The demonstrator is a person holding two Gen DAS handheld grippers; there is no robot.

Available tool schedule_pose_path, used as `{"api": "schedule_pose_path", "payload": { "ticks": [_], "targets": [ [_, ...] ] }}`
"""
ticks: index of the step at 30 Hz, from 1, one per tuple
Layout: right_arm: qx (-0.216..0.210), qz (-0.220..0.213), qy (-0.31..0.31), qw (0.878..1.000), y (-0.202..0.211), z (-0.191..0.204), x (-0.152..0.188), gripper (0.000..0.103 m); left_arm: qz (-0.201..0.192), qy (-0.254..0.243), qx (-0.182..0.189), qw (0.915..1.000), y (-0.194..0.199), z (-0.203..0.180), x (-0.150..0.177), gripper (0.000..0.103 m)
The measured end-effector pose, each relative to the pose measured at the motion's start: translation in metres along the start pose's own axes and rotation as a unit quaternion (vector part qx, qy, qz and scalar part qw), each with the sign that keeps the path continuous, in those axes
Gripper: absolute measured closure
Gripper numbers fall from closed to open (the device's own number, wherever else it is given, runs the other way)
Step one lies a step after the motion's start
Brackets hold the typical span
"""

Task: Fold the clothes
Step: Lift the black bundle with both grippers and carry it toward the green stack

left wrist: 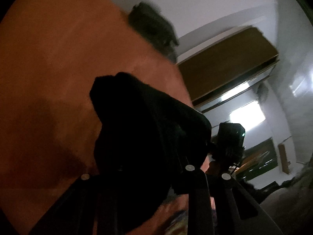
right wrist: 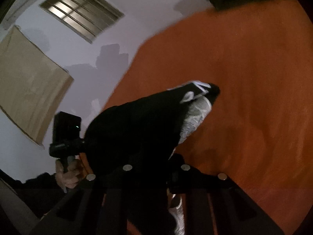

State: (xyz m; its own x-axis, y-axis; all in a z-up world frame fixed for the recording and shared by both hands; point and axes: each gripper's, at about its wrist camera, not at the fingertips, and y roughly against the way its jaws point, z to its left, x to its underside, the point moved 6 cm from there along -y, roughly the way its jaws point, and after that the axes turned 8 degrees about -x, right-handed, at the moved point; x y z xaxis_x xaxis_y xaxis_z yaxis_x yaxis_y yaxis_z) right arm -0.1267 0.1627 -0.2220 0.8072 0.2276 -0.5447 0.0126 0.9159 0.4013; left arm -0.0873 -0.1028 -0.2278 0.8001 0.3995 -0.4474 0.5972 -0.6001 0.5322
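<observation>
Two tools, each clenched on the black garment, lifted above an orange surface: left tool, right tool. Dark clothes pile at far edge. White walls, barred window behind.
</observation>
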Motion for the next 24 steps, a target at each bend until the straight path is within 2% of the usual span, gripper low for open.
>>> {"api": "schedule_pose_path", "payload": {
  "ticks": [3, 8, 12, 15, 19, 22, 24],
  "targets": [
    [-0.005, -0.036, 0.014, 0.999, 0.027, 0.018, -0.049, 0.088, -0.024, -0.014, 0.023, 0.9994, 0.006, -0.029, -0.039, 0.078],
    [0.010, -0.081, 0.072, 0.994, 0.083, 0.067, -0.142, 0.089, -0.053, -0.074, 0.039, 0.9951, 0.008, -0.124, -0.131, 0.078],
    [0.040, -0.109, 0.105, 0.988, 0.133, 0.109, -0.225, 0.089, -0.071, -0.115, 0.028, 0.9904, 0.028, -0.192, -0.201, 0.077],
    [0.072, -0.132, 0.111, 0.982, 0.168, 0.131, -0.286, 0.089, -0.083, -0.140, -0.003, 0.9867, 0.029, -0.247, -0.249, 0.077],
    [0.106, -0.154, 0.105, 0.977, 0.199, 0.143, -0.351, 0.089, -0.089, -0.145, -0.028, 0.9851, 0.035, -0.292, -0.295, 0.077],
    [0.122, -0.164, 0.091, 0.975, 0.216, 0.132, -0.396, 0.089, -0.084, -0.125, -0.043, 0.9877, 0.010, -0.307, -0.326, 0.077],
    [0.122, -0.165, 0.073, 0.976, 0.226, 0.111, -0.420, 0.089, -0.080, -0.111, -0.052, 0.9892, -0.014, -0.311, -0.346, 0.077]
  ]
}}
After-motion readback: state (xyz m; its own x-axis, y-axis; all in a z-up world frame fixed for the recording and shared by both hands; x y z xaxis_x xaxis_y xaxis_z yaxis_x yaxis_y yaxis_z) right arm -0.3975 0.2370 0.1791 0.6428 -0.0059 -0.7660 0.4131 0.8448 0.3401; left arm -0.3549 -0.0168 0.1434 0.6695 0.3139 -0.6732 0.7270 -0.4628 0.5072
